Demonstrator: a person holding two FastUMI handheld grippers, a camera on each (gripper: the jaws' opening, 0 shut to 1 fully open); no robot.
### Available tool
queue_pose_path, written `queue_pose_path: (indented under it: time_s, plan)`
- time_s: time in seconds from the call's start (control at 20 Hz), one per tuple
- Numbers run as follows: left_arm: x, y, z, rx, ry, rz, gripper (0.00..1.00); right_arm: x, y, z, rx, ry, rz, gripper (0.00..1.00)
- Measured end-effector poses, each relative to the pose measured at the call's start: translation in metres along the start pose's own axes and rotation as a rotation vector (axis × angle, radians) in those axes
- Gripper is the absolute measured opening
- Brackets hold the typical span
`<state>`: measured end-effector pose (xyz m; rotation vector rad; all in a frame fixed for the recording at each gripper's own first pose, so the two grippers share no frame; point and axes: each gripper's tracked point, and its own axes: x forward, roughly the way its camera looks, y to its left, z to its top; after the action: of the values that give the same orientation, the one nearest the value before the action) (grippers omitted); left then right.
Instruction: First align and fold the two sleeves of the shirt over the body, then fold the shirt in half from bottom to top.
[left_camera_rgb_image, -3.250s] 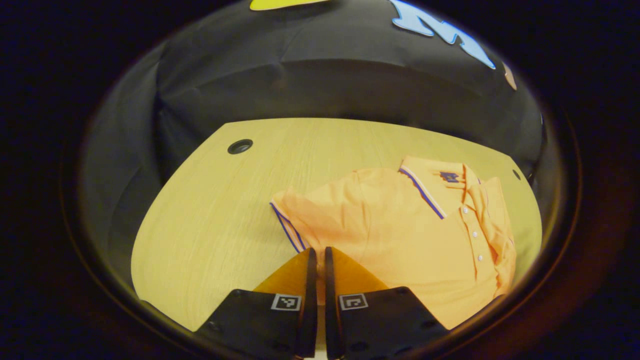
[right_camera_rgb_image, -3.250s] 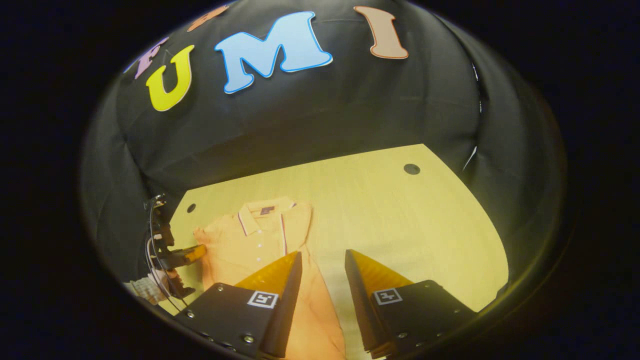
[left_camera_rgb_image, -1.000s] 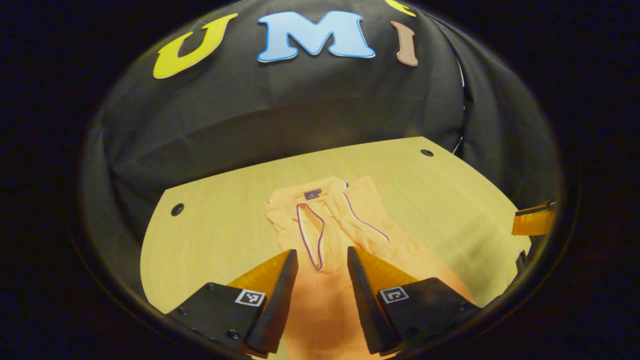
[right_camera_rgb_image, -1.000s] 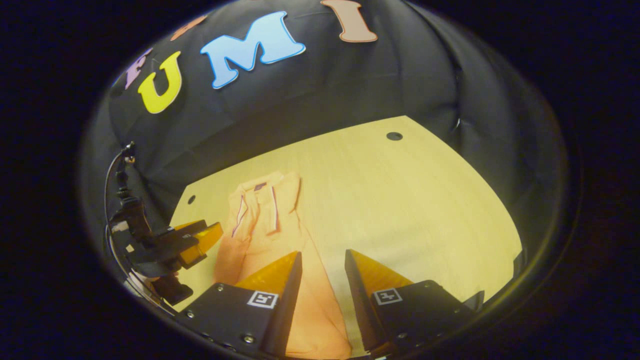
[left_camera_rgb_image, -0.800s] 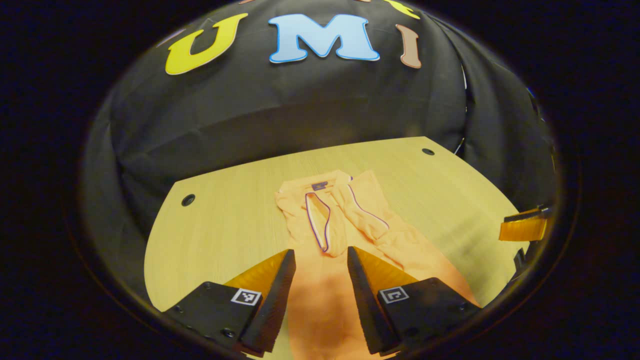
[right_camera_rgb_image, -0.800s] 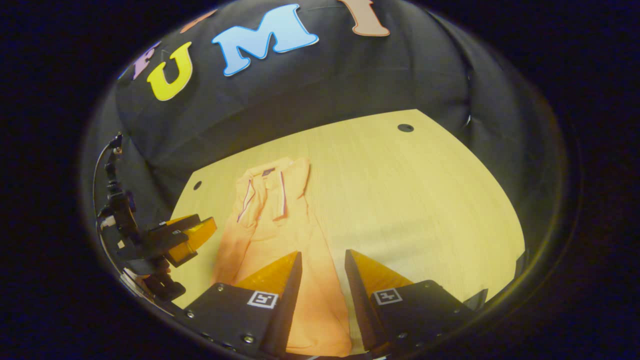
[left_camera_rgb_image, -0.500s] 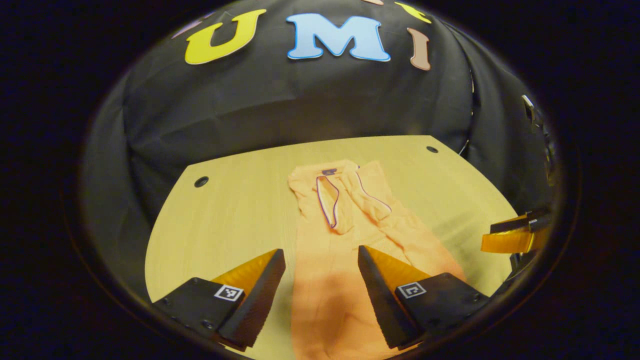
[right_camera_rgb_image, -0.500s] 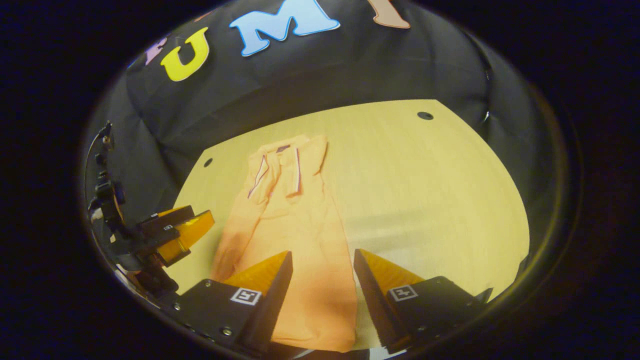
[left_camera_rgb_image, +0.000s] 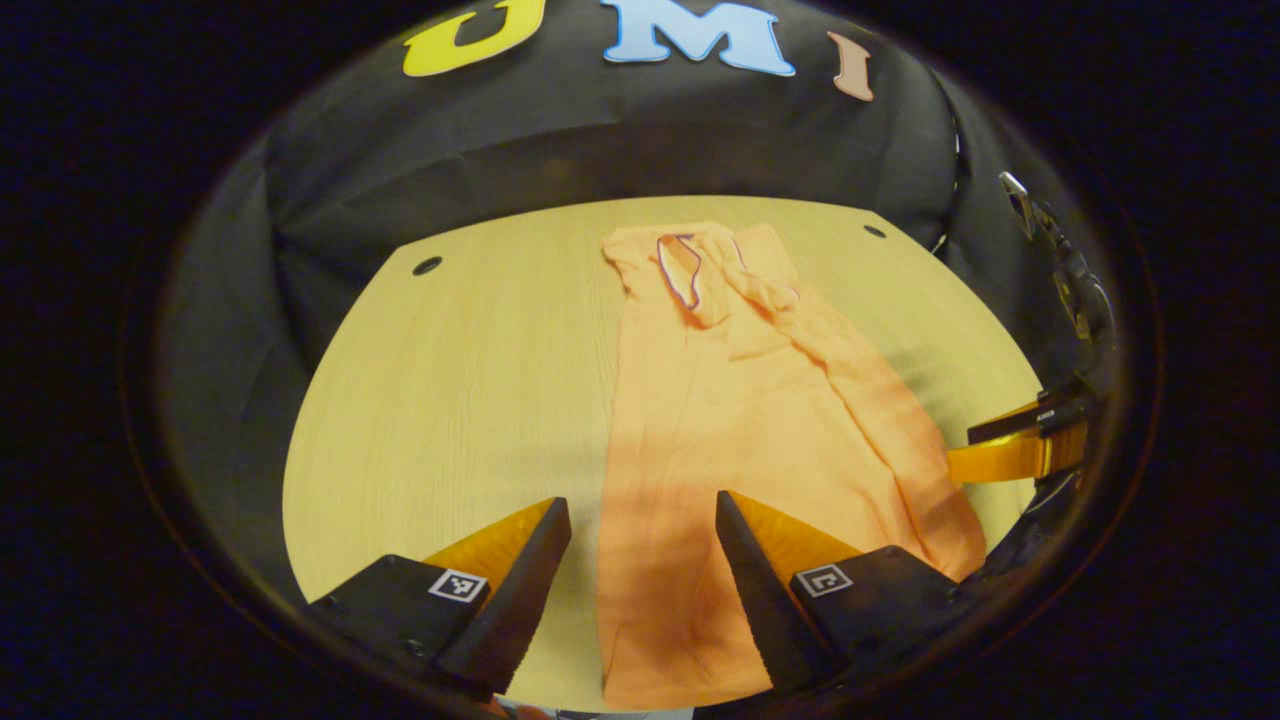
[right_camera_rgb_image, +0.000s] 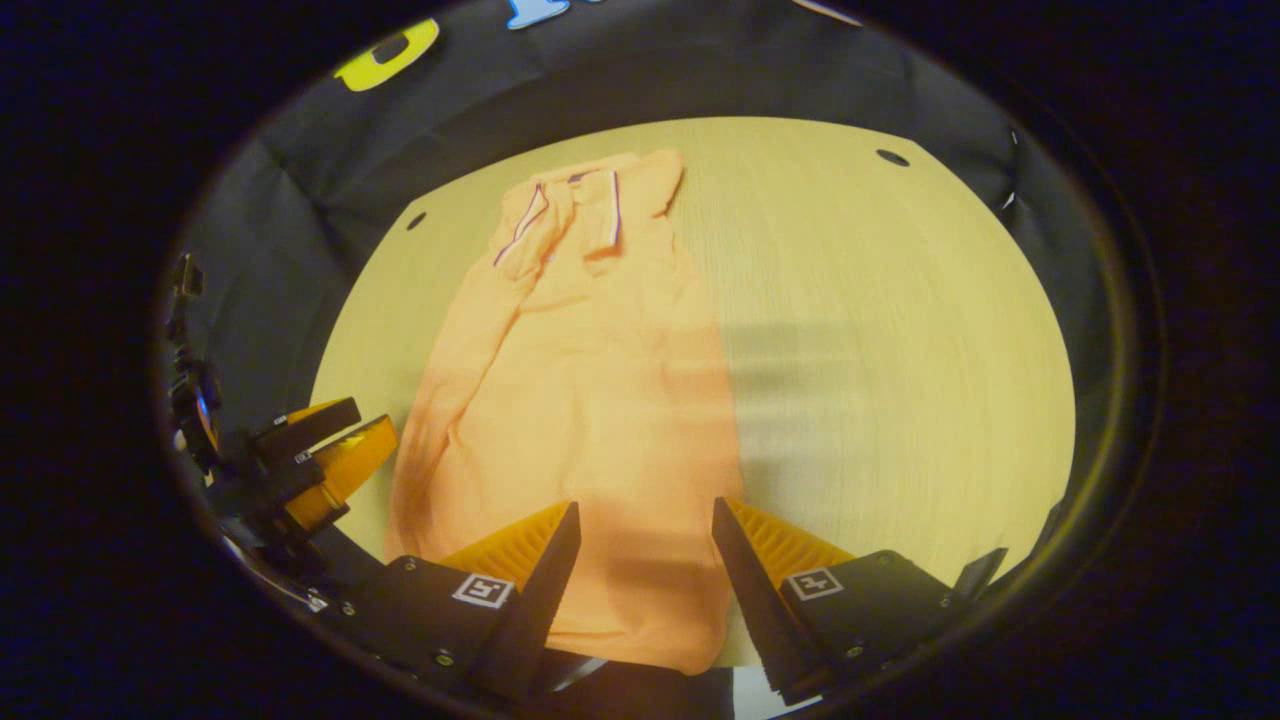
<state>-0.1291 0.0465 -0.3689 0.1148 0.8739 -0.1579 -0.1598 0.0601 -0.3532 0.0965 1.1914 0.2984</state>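
An orange polo shirt (left_camera_rgb_image: 740, 400) lies lengthwise on the wooden table (left_camera_rgb_image: 450, 380) as a narrow strip, both sleeves folded over the body. Its collar (left_camera_rgb_image: 685, 265) is at the far end and its hem near the front edge. My left gripper (left_camera_rgb_image: 640, 510) hovers open over the hem's left part, with fabric under the gap. In the right gripper view the shirt (right_camera_rgb_image: 580, 380) runs from the collar (right_camera_rgb_image: 575, 205) down to the hem. There my right gripper (right_camera_rgb_image: 645, 515) stands open above the hem's right part. Neither grips the cloth.
The right gripper (left_camera_rgb_image: 1000, 450) shows at the right edge of the left gripper view, and the left gripper (right_camera_rgb_image: 340, 440) at the left edge of the right gripper view. The table (right_camera_rgb_image: 880, 350) has small round holes (left_camera_rgb_image: 427, 265) (right_camera_rgb_image: 892, 157) near its far corners.
Both grippers drew back from the collar end to the hem and tilted down. The left one, shut 3.2 s ago, let go and spread wider. The sleeves now lie folded in.
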Motion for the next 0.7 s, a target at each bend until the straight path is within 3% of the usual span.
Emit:
queue_pose_path:
  time_s: [0.4, 0.55, 0.6, 0.65, 0.7]
  plan:
    - [-0.001, 0.0, -0.074, 0.004, 0.194, -0.005, 0.96, 0.017, -0.005, -0.046, -0.114, 0.186, -0.062, 0.84]
    - [0.005, 0.0, -0.077, -0.013, 0.23, -0.003, 0.96, 0.022, -0.006, -0.047, -0.132, 0.211, -0.088, 0.84]
    - [0.006, 0.0, -0.076, -0.014, 0.232, 0.001, 0.96, 0.022, -0.006, -0.046, -0.131, 0.22, -0.094, 0.77]
    - [0.009, -0.001, -0.075, -0.018, 0.236, -0.001, 0.95, 0.023, -0.008, -0.047, -0.132, 0.229, -0.105, 0.83]
    - [0.009, -0.002, -0.075, -0.024, 0.243, -0.001, 0.95, 0.022, -0.011, -0.048, -0.138, 0.241, -0.127, 0.83]
